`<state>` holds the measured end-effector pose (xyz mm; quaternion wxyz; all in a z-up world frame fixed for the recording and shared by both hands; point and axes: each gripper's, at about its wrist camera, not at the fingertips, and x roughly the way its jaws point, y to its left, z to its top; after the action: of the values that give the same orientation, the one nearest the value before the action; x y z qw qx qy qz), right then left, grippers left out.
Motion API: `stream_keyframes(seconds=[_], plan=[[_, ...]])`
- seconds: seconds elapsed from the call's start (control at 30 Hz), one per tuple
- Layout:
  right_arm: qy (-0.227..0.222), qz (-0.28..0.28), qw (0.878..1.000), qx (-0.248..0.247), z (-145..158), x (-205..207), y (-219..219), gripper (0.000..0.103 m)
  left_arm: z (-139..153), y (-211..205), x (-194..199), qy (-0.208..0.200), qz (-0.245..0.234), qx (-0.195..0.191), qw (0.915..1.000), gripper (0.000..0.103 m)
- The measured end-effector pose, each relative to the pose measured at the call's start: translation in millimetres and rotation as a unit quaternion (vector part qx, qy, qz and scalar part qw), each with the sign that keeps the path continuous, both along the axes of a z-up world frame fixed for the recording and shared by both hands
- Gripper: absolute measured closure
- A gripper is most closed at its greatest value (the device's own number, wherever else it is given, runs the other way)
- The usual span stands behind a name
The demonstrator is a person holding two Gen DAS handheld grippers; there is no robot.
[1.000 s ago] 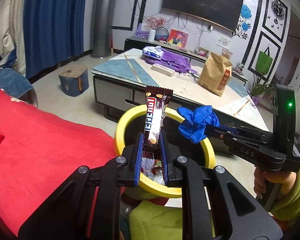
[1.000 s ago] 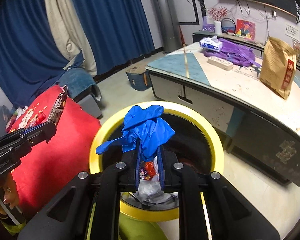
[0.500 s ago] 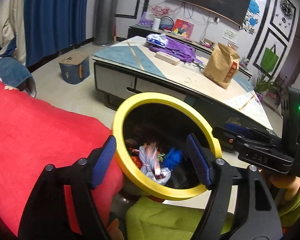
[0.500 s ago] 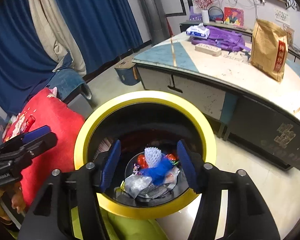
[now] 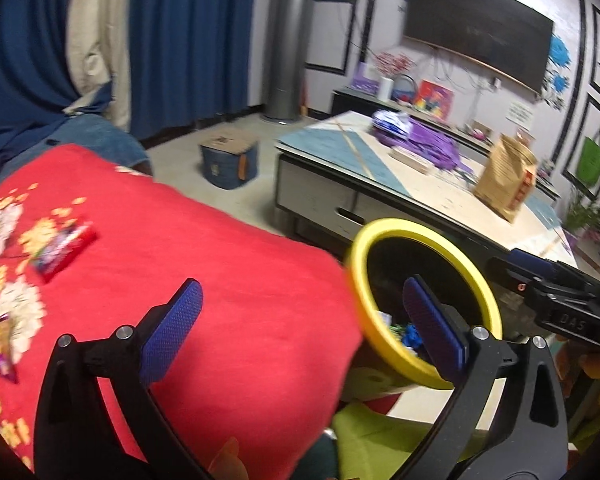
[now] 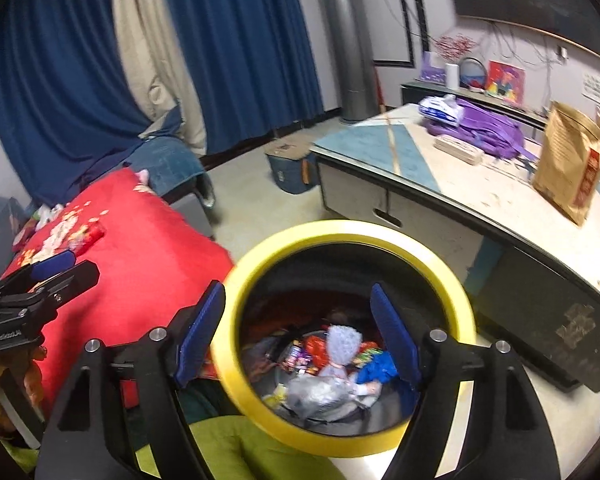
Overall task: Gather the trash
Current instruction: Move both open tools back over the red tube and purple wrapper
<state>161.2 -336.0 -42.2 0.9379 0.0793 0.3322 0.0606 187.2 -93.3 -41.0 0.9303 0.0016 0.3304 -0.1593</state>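
Nearby, a red blanket (image 5: 228, 280) carries a red snack packet (image 5: 62, 250) near its far-left edge. Beside it, the yellow-rimmed bin (image 6: 342, 236) holds wrappers and a blue glove (image 6: 376, 368). Both left tongs (image 5: 300, 320) and right tongs (image 6: 300, 336) are opening, empty.

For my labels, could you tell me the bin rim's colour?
Yellow: the bin rim, clearest in the right wrist view.

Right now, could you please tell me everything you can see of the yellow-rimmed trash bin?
The trash bin is round, with a thick glossy yellow rim and dark inner walls, apparently plastic. It stands upright and open beside the red blanket, before the low table. Inside lie wrappers, crumpled plastic and a blue glove. Nothing grips it.
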Motion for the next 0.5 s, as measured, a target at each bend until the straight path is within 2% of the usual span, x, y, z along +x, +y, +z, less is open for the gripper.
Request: stream_keyframes(seconds=[0.17,0.5], plan=[[-0.009,0.038,0.999,0.004,16.1,9.1,32.7,0.030,10.7,37.8,-8.1,-0.023,0.048,0.018,0.9984,0.011],[-0.011,0.121,0.993,0.010,37.7,36.0,122.3,0.030,24.4,123.3,-26.4,-0.046,0.144,0.034,0.9879,0.011]])
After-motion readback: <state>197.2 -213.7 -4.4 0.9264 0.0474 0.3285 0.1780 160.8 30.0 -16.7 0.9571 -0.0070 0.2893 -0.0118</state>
